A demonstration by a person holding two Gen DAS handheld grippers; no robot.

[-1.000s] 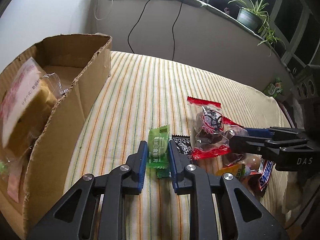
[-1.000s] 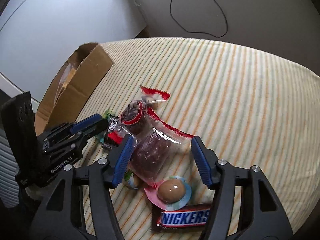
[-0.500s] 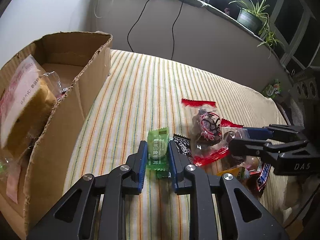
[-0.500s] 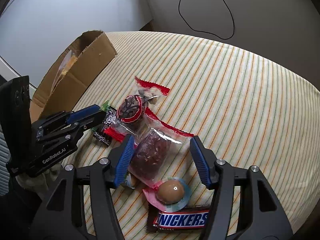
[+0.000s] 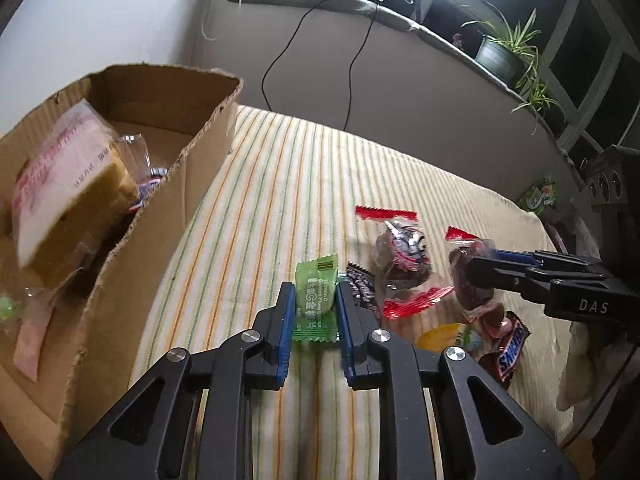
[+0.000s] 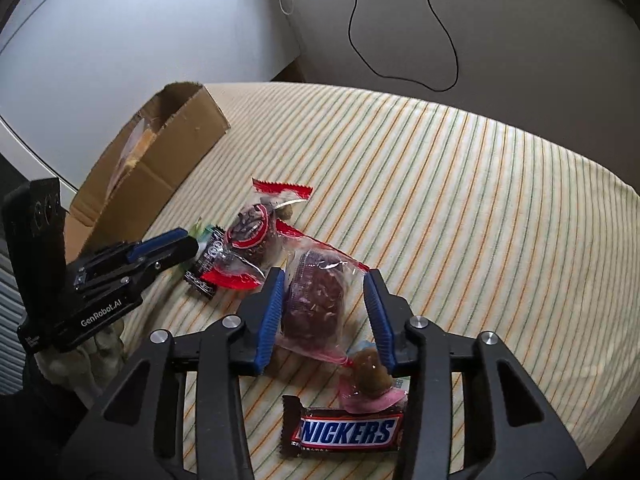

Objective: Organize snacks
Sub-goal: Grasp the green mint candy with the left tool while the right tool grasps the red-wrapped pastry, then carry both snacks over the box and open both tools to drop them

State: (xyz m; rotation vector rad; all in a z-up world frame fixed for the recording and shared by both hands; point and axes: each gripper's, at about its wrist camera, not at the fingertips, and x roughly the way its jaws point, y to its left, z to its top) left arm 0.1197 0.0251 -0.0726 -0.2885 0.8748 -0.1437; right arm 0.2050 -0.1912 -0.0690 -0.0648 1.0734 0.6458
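Note:
My left gripper (image 5: 315, 294) is shut on a green candy packet (image 5: 316, 300), just above the striped cloth and right of the cardboard box (image 5: 160, 216). My right gripper (image 6: 324, 280) is closing around a clear red-edged packet (image 6: 316, 300) holding a dark brown snack. Its left pad touches the packet, while a strip of cloth still shows at the right pad. In the left wrist view the same packet (image 5: 470, 276) stands tilted between those fingers. A second red-edged packet (image 6: 250, 236) and a small black packet (image 6: 204, 264) lie between the two grippers.
A Snickers bar (image 6: 346, 430) and a pink-wrapped round sweet (image 6: 368, 376) lie just below the right fingers. The box holds a wrapped bread slice (image 5: 68, 184). The striped tablecloth (image 6: 460, 200) runs back to a wall with hanging cables. Potted plants (image 5: 500, 56) stand on the ledge.
The right jaws have drawn in around the dark snack packet, which has tipped up on its side. The left gripper has kept still with the green candy in it.

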